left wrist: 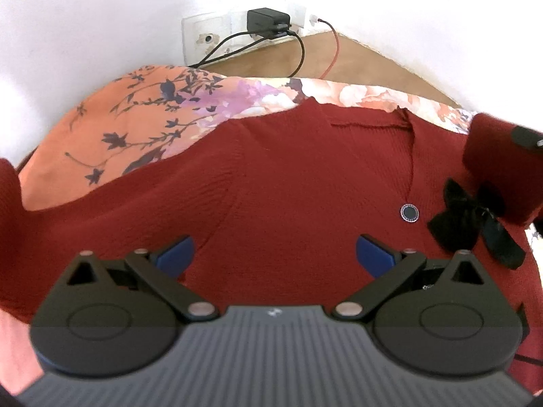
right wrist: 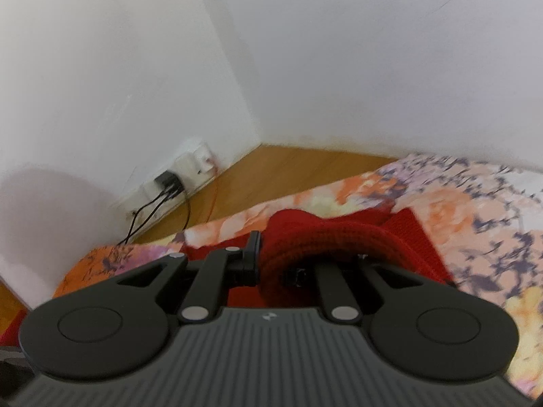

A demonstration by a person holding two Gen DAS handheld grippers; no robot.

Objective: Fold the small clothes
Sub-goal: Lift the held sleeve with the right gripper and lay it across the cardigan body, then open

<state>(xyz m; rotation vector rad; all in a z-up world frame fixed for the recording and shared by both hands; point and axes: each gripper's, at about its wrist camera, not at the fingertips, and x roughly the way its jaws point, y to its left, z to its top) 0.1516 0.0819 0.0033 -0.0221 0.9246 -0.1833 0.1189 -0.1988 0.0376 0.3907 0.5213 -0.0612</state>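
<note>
A dark red knit top [left wrist: 288, 176] lies spread on a floral bedsheet [left wrist: 135, 118]. It has a round dark button [left wrist: 409, 212] and a black bow [left wrist: 475, 220] near its right side. My left gripper [left wrist: 275, 251] hovers over the middle of the top, open, with its blue pads [left wrist: 176, 254] wide apart and nothing between them. At the right edge a sleeve of the top [left wrist: 488, 169] is lifted off the bed. In the right wrist view my right gripper [right wrist: 271, 257] is shut on that red sleeve [right wrist: 325, 237], which drapes over its right finger and hides it.
Beyond the bed's far edge is wooden floor [left wrist: 339, 57], then white walls meeting in a corner. A wall socket holds a black charger [left wrist: 268, 22] with black and red cables trailing to the floor. The floral sheet [right wrist: 475, 224] continues to the right.
</note>
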